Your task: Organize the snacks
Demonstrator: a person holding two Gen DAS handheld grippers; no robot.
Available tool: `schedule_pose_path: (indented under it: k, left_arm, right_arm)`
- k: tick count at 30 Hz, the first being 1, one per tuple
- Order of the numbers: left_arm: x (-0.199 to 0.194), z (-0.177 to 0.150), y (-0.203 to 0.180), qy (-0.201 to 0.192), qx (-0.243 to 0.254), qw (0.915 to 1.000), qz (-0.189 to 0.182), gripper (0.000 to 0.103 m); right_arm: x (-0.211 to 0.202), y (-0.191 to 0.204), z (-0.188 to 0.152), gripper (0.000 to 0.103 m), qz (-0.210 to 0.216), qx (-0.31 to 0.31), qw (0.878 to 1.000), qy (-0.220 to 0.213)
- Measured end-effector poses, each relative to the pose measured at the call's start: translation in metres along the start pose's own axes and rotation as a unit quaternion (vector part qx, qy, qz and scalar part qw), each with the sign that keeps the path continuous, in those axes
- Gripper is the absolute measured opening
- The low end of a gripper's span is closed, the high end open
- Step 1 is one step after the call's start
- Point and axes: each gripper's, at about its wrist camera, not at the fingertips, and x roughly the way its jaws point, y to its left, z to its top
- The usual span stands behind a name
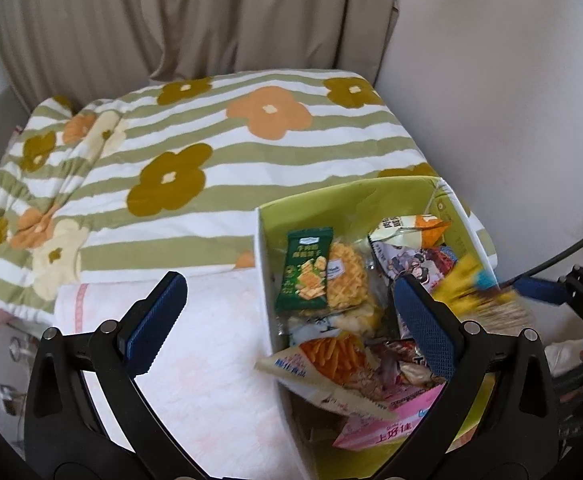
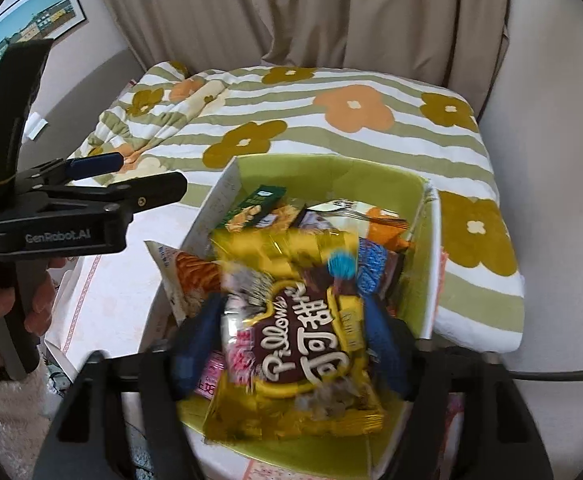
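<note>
A green-lined cardboard box (image 1: 355, 196) (image 2: 411, 208) on a white cloth holds several snack packets: a green cracker packet (image 1: 306, 272), a waffle packet (image 1: 347, 280), an orange-stick packet (image 1: 327, 364) and a pink packet (image 1: 383, 420). My right gripper (image 2: 295, 344) is shut on a yellow Pillows cocoa packet (image 2: 299, 336) and holds it over the box; the packet is motion-blurred and shows in the left wrist view (image 1: 479, 292) too. My left gripper (image 1: 291, 316) is open and empty, straddling the box's left wall; it also shows in the right wrist view (image 2: 131, 176).
A striped flower-print quilt (image 1: 211, 152) (image 2: 351, 112) covers the surface behind the box. Beige curtains (image 1: 171, 16) hang behind it. A white cloth (image 1: 211, 360) lies left of the box. A framed picture (image 2: 31, 20) hangs at the upper left.
</note>
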Motion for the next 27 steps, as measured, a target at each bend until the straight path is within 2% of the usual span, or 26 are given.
schedule_pose_path:
  k: [1,7,12,21,27]
  left_arm:
    - [-0.003,-0.003,0.003,0.000,-0.003,1.0000,0.002,0.103]
    - [-0.028,-0.029,0.023,-0.009,-0.010,0.9999,0.007,0.102]
    - [-0.064,-0.049,0.039,-0.035,-0.009,0.9993,-0.003,0.103]
    - [-0.166,-0.103,0.061,-0.117,0.003,0.9930,0.012,0.103]
    - [-0.239,-0.153,0.075,-0.190,-0.002,0.9811,0.036,0.103]
  right_arm:
    - [0.000,0.002,-0.002,0.103,0.002,0.000,1.000,-0.006]
    - [-0.013,0.013,-0.023,0.103,-0.016,0.027,0.999,-0.036]
    - [-0.043,0.034,-0.036,0.103,-0.037,0.037,0.996,-0.071]
    - [-0.115,0.102,-0.059,0.103,-0.064,0.064,0.982,-0.167]
    - [-0.150,0.142,-0.088,0.103,-0.085,0.068,0.969,-0.220]
